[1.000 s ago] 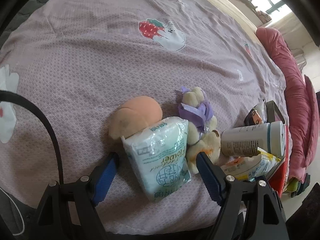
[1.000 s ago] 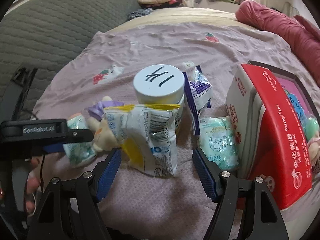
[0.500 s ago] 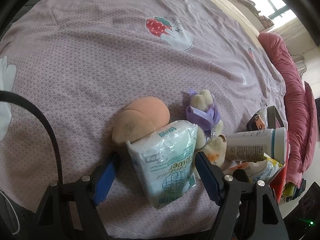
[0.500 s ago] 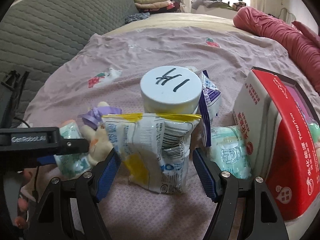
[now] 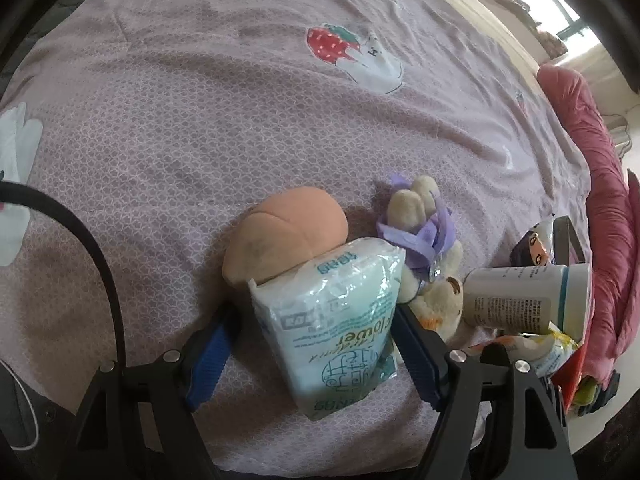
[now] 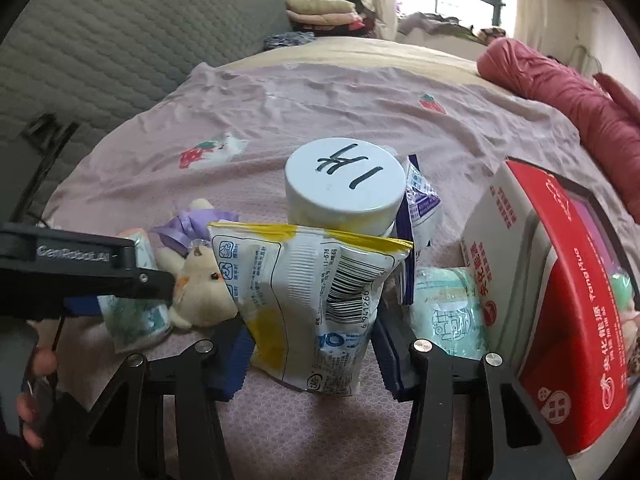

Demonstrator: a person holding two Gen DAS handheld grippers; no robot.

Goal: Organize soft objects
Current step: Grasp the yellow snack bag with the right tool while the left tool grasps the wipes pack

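Observation:
My left gripper (image 5: 316,350) is open around a pale green tissue pack (image 5: 336,320) lying on the bed. The right finger touches the pack's edge; the left finger stands apart from it. A peach plush (image 5: 286,236) and a small cream bear with a purple bow (image 5: 424,248) lie just beyond. My right gripper (image 6: 312,354) is open, its fingers on either side of a white-and-yellow snack bag (image 6: 316,304), in front of a white-lidded jar (image 6: 344,184). The left gripper (image 6: 80,276) also shows in the right wrist view.
A red open box (image 6: 560,320) stands at the right with soft things inside. Another green tissue pack (image 6: 448,312) and a purple-white packet (image 6: 420,208) lie by the jar. A red quilt (image 6: 580,112) runs along the bed's far edge. A grey headboard (image 6: 120,48) is on the left.
Both grippers have moved forward. The left fingers have closed in around the tissue pack, and the right fingers have closed in on the snack bag.

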